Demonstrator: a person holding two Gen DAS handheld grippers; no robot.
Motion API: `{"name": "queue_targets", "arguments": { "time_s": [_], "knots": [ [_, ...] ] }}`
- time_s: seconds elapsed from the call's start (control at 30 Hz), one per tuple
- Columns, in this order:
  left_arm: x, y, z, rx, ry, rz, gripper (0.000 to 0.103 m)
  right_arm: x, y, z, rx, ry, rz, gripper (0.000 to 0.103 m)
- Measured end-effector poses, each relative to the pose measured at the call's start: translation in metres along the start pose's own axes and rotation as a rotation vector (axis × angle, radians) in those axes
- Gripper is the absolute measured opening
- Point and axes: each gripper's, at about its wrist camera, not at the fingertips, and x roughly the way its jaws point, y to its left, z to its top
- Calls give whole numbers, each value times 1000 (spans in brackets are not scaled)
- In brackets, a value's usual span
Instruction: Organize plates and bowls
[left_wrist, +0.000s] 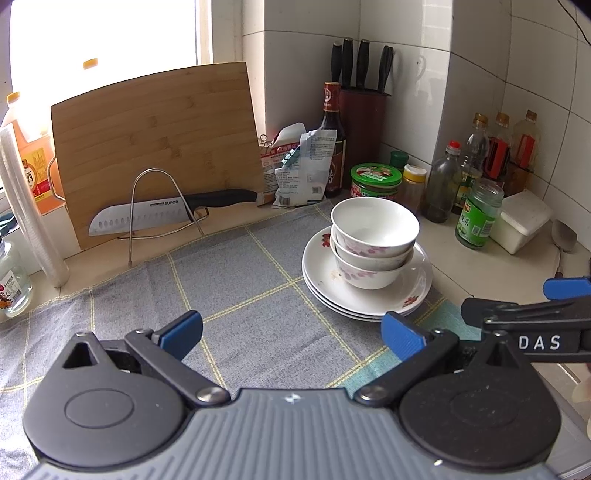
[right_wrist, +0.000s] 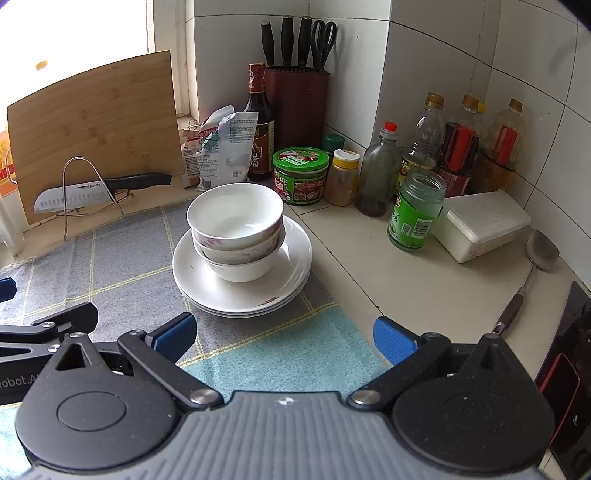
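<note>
Bowls (right_wrist: 236, 229) sit nested three deep on stacked plates (right_wrist: 295, 266), on the cloth (left_wrist: 240, 295) by the condiment jars, so the pile looks consolidated. Your left tool (left_wrist: 291, 338) and right tool (right_wrist: 283, 338) hang back, both spread wide and empty.

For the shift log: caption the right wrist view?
Open right gripper faces three bowls stacked on plates.

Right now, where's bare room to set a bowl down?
Free: the cloth between the knife rack and the plate stack, and the counter between the plates and the green jar. Crowded: the back corner, packed with bottles and the knife block.
</note>
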Motion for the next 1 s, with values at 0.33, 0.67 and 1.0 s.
{"name": "queue_targets", "arguments": {
  "time_s": [0.33,0.67,1.0],
  "knots": [
    [-1,-2,1,1,3,3,102,-1,-1,1,0,3,-10,103],
    [-1,-3,1,-2,7,6,102,-1,-1,1,-1,4,-17,103],
    [-2,-4,1,1,8,10,102,-1,-2,1,-6,6,-22,103]
  ]
}}
